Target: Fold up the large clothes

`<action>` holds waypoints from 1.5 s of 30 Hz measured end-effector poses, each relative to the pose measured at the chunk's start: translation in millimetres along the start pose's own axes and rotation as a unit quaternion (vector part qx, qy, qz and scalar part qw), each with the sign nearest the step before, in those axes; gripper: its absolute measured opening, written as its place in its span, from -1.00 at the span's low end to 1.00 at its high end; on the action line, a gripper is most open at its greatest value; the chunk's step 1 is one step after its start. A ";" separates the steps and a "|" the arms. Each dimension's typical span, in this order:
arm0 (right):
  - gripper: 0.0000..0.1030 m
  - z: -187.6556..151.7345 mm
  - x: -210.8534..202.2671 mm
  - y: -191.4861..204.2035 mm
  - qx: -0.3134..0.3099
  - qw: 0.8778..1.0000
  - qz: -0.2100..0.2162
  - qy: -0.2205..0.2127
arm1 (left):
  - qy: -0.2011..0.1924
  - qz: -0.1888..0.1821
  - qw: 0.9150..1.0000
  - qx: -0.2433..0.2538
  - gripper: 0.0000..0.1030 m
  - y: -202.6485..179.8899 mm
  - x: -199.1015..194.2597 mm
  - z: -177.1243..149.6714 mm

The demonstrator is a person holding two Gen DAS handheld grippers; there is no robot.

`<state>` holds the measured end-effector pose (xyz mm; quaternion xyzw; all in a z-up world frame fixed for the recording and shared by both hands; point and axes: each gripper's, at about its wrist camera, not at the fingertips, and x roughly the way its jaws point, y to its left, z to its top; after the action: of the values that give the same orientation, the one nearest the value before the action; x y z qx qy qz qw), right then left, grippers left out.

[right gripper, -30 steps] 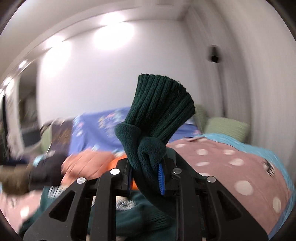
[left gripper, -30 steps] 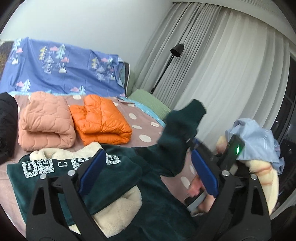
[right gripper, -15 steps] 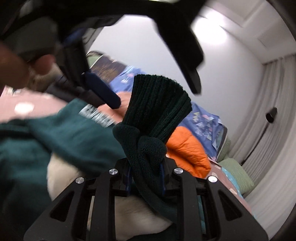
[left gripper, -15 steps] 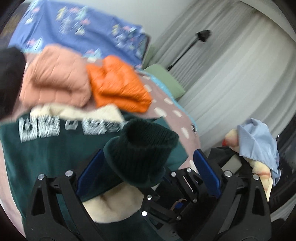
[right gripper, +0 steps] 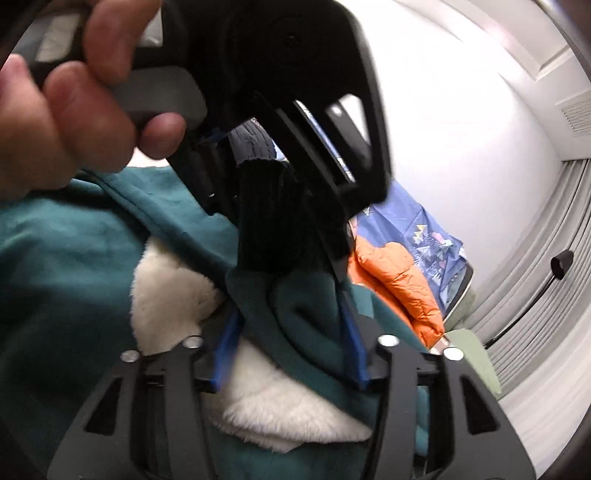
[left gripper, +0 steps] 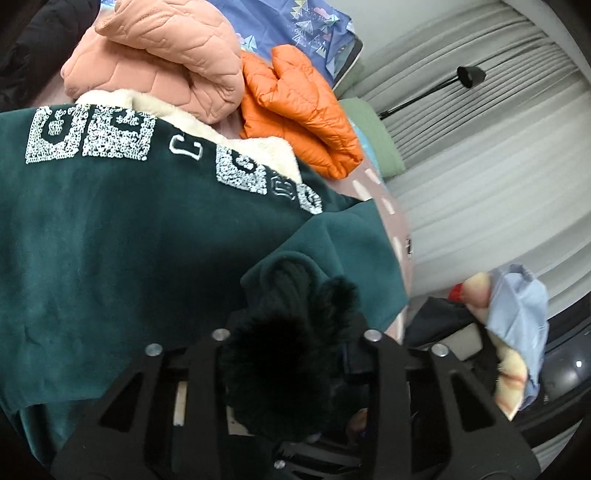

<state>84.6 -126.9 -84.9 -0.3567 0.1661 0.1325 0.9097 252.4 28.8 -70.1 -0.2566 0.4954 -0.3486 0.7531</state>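
Note:
A dark green fleece-lined sweatshirt with white sequin letters lies spread on the bed; its cream lining shows in the right wrist view. Its ribbed sleeve cuff sits between the jaws of my left gripper, which is shut on it. In the right wrist view the same cuff runs up into the left gripper above. My right gripper stands partly open, its blue pads either side of the sleeve.
A folded peach quilted jacket and a folded orange puffer jacket lie at the back of the bed. A blue patterned cover, a green pillow, a floor lamp and curtains stand beyond. A plush toy under blue cloth sits right.
The right gripper carried the sleeve cuff over the sweatshirt's body. The left gripper, open before, has closed on the cuff. The right gripper's jaws have parted around the sleeve.

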 end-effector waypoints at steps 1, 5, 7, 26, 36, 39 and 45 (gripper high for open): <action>0.20 -1.2 -5.6 -6.9 0.015 1.000 0.004 -0.004 | -0.004 -0.007 1.000 0.001 -0.46 -0.4 -3.1 0.2; 0.31 -3.6 -9.9 -29.7 0.058 0.998 0.003 -0.001 | -0.020 -0.027 0.999 0.009 -0.54 -9.3 -16.4 4.0; 0.34 -8.9 -14.8 -47.9 0.094 0.996 0.009 0.002 | -0.028 -0.037 0.999 0.015 -0.55 -15.4 -22.5 7.8; 0.38 -85.8 -60.2 -207.1 0.443 0.896 0.016 -0.027 | -0.163 -0.107 0.980 0.027 -0.62 -37.8 -145.4 82.4; -0.19 -104.2 -16.8 -205.9 0.500 0.861 0.095 0.020 | -0.141 -0.056 0.985 -0.087 -0.62 102.4 -122.9 32.6; -0.65 -98.4 5.2 -200.7 0.503 0.851 0.141 0.050 | -0.140 -0.021 0.985 -0.100 -0.62 129.8 -105.2 13.8; -0.66 -101.0 50.2 -187.7 0.520 0.830 0.162 0.120 | -0.146 0.029 0.983 -0.105 -0.36 155.9 -86.4 -16.7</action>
<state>176.7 -324.1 -60.9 0.1882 0.3738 0.1277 0.8992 256.2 192.8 -141.5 -0.3675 0.4214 -0.2319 0.7960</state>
